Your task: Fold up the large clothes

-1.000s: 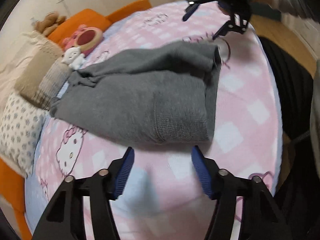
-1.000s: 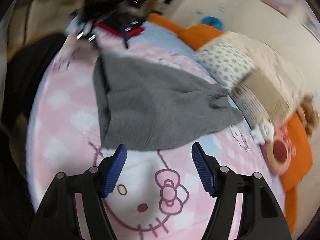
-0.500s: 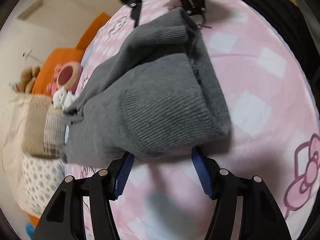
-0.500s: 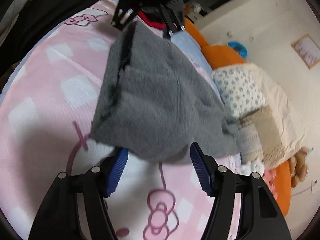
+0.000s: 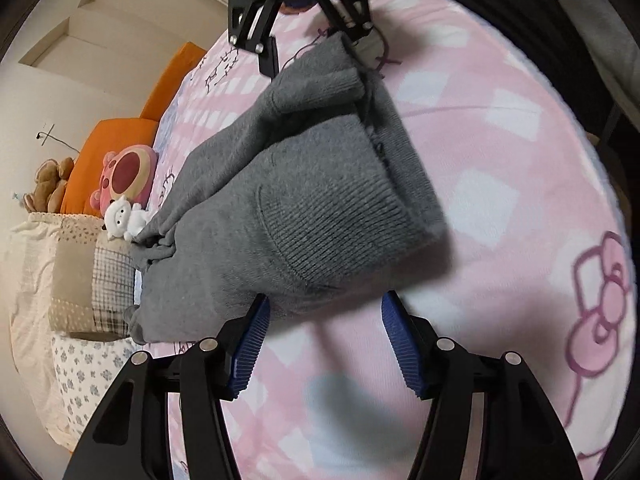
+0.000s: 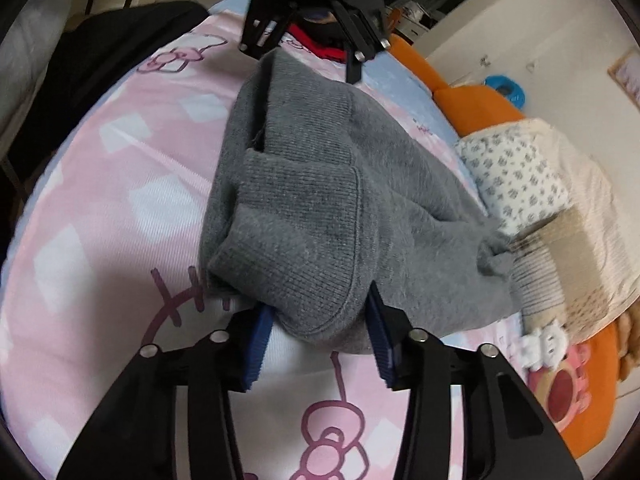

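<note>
While no legible writing shows, grey sweater (image 6: pixel 320 200) hem bunched between right gripper (image 6: pixel 320 322), its jaws just narrowed, pads' contact unclear, left gripper (image 5: pixel 324 340) spread wide at the opposite hem.

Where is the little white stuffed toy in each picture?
Left wrist view: the little white stuffed toy lies at the left edge, touching the far end of the grey sweater, just below the pink round plush.
Right wrist view: the toy lies at the lower right, just above the pink round plush.
Shared landmark: the pink round plush beside it.
</note>
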